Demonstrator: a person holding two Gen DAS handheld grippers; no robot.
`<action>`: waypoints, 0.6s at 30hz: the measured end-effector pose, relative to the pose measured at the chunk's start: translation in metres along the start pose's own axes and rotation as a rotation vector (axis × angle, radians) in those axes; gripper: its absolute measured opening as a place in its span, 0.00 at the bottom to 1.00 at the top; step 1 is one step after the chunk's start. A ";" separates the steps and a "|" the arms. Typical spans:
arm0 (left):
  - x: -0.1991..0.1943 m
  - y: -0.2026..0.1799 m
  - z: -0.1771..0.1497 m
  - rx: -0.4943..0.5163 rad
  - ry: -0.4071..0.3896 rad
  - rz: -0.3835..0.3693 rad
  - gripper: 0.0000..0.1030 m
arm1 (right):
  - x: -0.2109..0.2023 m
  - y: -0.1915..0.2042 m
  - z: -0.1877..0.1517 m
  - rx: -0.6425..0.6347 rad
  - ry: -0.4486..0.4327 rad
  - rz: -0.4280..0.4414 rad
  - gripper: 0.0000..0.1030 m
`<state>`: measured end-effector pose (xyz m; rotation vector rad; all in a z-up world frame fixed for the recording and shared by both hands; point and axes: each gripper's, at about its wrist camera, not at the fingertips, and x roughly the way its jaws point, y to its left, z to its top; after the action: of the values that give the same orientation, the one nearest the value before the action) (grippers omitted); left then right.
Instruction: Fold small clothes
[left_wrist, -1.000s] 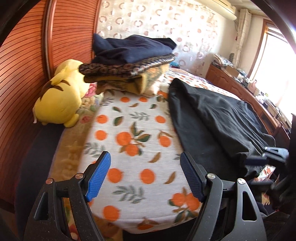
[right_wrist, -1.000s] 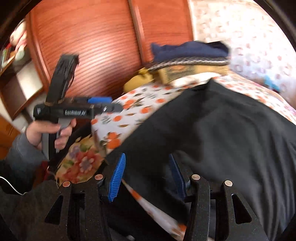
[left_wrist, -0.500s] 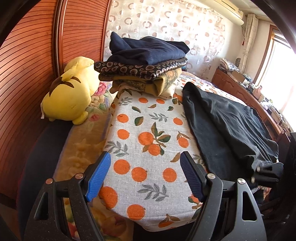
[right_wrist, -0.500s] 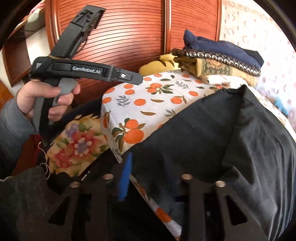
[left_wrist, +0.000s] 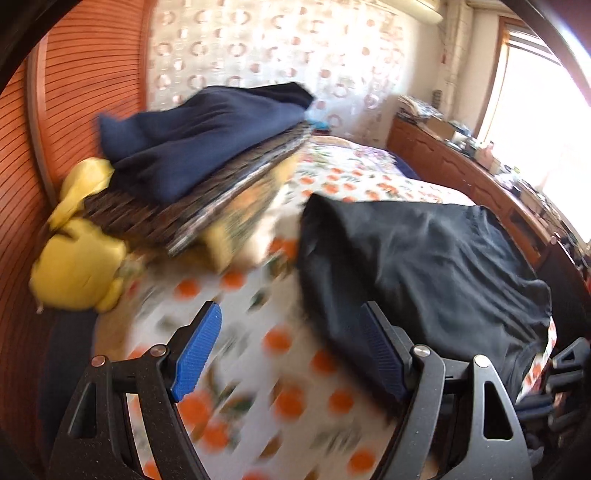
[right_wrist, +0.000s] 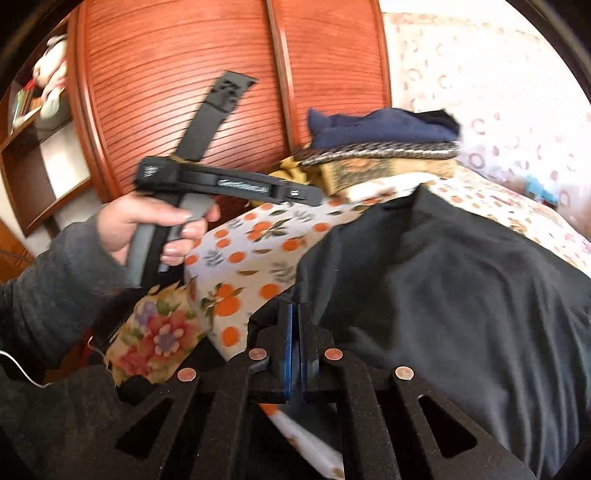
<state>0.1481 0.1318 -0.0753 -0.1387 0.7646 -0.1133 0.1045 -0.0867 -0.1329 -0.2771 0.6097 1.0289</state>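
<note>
A black garment (left_wrist: 424, 258) lies spread on the orange-print bed cover (left_wrist: 236, 332); it fills the right of the right wrist view (right_wrist: 461, 295). My left gripper (left_wrist: 288, 354) is open and empty above the cover, its right finger at the garment's near left edge. My right gripper (right_wrist: 294, 343) is shut on the garment's near edge. The left gripper also shows in the right wrist view (right_wrist: 229, 184), held in a hand above the bed's corner.
A stack of folded clothes (left_wrist: 207, 155) with a navy piece on top sits at the head of the bed, beside a yellow plush toy (left_wrist: 77, 266). A slatted wooden wardrobe (right_wrist: 177, 74) stands left. A wooden sideboard (left_wrist: 480, 177) runs under the window.
My right gripper has closed on the black garment's edge. My left gripper has moved forward and right toward the garment, staying open.
</note>
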 end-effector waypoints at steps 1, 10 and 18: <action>0.007 -0.005 0.007 0.010 0.004 -0.008 0.76 | -0.003 -0.003 -0.001 0.010 -0.009 -0.011 0.02; 0.082 -0.033 0.063 0.057 0.100 -0.030 0.76 | -0.024 -0.012 -0.017 0.066 -0.057 -0.041 0.02; 0.120 -0.038 0.085 0.099 0.189 0.010 0.66 | -0.038 -0.023 -0.028 0.106 -0.095 -0.053 0.02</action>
<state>0.2910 0.0833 -0.0898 -0.0296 0.9464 -0.1562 0.1006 -0.1386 -0.1346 -0.1496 0.5657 0.9496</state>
